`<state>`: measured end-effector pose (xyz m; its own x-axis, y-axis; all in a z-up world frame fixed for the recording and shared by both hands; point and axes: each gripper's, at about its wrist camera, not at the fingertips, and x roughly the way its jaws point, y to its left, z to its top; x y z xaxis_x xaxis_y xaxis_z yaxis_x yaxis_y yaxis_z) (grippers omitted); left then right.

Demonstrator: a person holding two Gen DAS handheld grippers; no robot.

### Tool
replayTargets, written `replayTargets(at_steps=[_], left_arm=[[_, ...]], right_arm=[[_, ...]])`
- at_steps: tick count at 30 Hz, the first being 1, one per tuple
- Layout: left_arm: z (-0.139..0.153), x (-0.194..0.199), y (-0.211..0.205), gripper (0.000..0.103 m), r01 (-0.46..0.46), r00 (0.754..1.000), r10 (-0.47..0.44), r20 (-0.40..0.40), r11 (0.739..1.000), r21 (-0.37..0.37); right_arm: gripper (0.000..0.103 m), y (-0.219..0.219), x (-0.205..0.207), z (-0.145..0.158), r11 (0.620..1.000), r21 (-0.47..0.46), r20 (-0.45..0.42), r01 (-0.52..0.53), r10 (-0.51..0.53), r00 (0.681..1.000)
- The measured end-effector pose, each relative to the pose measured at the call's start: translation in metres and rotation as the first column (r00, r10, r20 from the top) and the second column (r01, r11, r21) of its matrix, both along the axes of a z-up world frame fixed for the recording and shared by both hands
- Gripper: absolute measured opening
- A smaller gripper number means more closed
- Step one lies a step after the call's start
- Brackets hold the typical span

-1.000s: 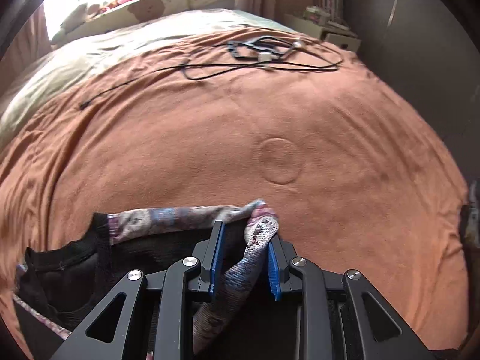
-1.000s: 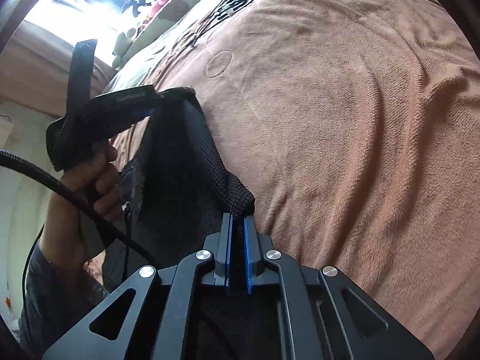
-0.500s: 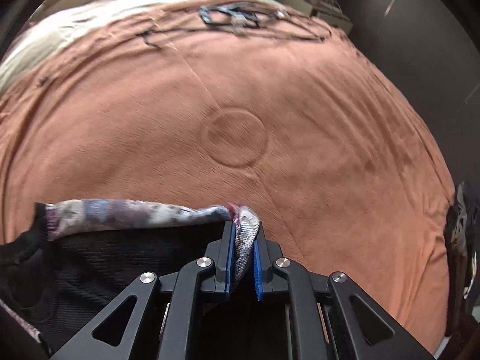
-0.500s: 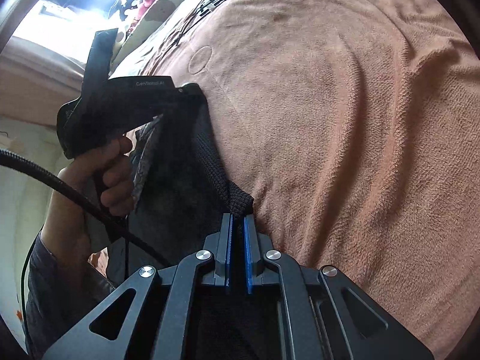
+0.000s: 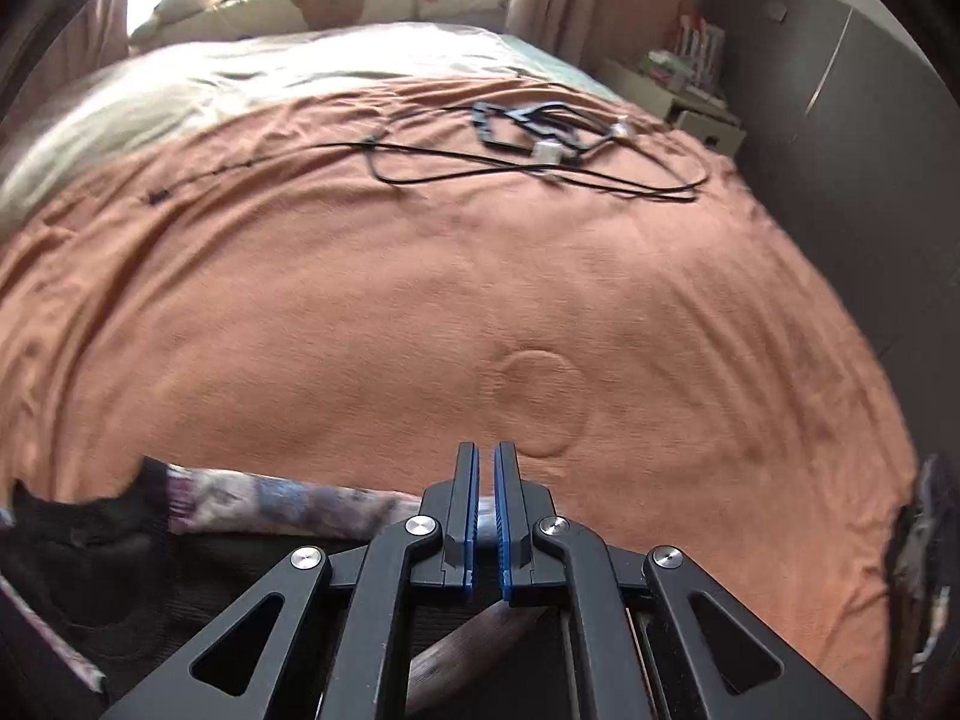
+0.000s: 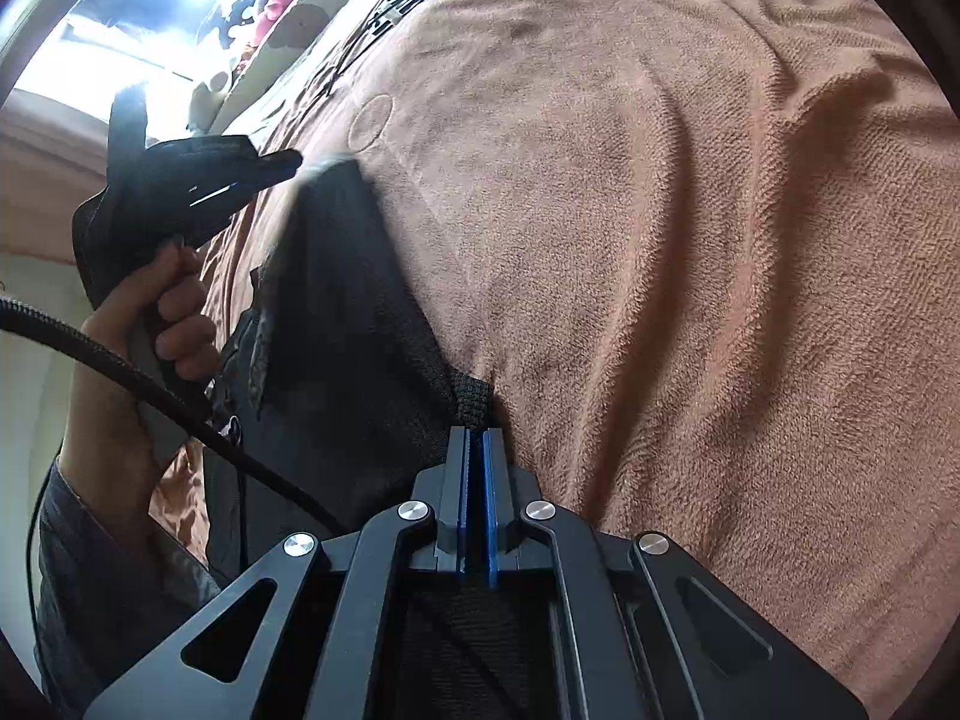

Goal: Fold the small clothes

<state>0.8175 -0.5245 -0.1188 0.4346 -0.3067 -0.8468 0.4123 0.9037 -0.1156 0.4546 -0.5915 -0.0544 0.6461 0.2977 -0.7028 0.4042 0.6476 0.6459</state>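
The small black garment [image 6: 348,324] with its patterned hem [image 5: 282,501] hangs stretched between my two grippers at the near edge of the bed, no fold made yet by my reading. My right gripper [image 6: 476,450] is pinched on a knitted black corner; my left gripper [image 5: 486,480] is pressed together on the patterned edge. Ahead, the orange blanket [image 5: 420,312] lies bare and wide, room enough to lay and fold. Black cables [image 5: 540,150] sit well beyond.
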Motion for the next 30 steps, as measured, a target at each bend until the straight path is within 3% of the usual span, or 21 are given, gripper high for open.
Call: replayTargets(at_steps=[3,6,9,10,11,13,14,15,16,24,30], left_arm=[[0.0,0.002,0.012,0.006,-0.008,1.0,0.007,0.022,0.999,0.047],[-0.004,0.002,0.024,0.006,0.014,1.0,-0.014,-0.027,1.0,0.009],[-0.005,-0.003,0.031,0.01,0.061,0.996,-0.059,-0.064,0.998,0.02],[-0.002,-0.006,0.037,0.021,0.075,0.995,-0.072,-0.066,0.997,0.034],[-0.001,-0.008,0.042,0.038,0.081,0.995,-0.078,-0.064,0.996,0.043],[0.005,-0.014,0.056,0.061,0.089,0.995,-0.086,-0.047,0.993,0.071],[0.008,-0.016,0.063,0.064,0.086,0.996,-0.083,-0.037,0.993,0.081],[0.01,-0.018,0.071,0.064,0.08,0.997,-0.078,-0.029,0.993,0.088],[0.011,-0.019,0.081,0.064,0.072,0.997,-0.069,-0.033,0.993,0.09],[-0.006,-0.03,0.146,0.064,0.021,0.998,-0.014,-0.066,0.993,0.119],[-0.027,-0.04,0.175,0.064,0.01,0.992,0.0,-0.123,0.996,0.085]], right_arm=[[0.001,-0.002,-0.001,0.003,1.0,0.012,0.002,0.003,-0.003,1.0],[0.001,-0.007,-0.002,0.003,0.999,0.049,0.013,0.012,-0.012,1.0],[0.002,-0.014,-0.007,0.01,0.999,0.019,0.001,0.039,-0.039,0.999],[0.002,-0.016,-0.01,0.013,0.999,0.018,0.013,0.048,-0.048,0.999],[0.004,-0.017,-0.013,0.015,0.998,0.022,0.023,0.053,-0.053,0.998],[0.016,-0.02,-0.016,0.016,0.998,0.026,0.031,0.058,-0.059,0.998],[0.031,-0.02,-0.017,0.016,0.998,0.028,0.036,0.058,-0.059,0.998],[0.043,-0.02,-0.018,0.016,0.998,0.032,0.04,0.057,-0.059,0.997],[0.045,-0.02,-0.018,0.015,0.998,0.033,0.043,0.055,-0.057,0.997],[0.045,-0.009,-0.008,0.018,1.0,-0.023,0.075,0.011,-0.009,0.997],[0.045,0.002,0.003,0.014,0.997,-0.071,0.054,-0.014,0.018,0.998]])
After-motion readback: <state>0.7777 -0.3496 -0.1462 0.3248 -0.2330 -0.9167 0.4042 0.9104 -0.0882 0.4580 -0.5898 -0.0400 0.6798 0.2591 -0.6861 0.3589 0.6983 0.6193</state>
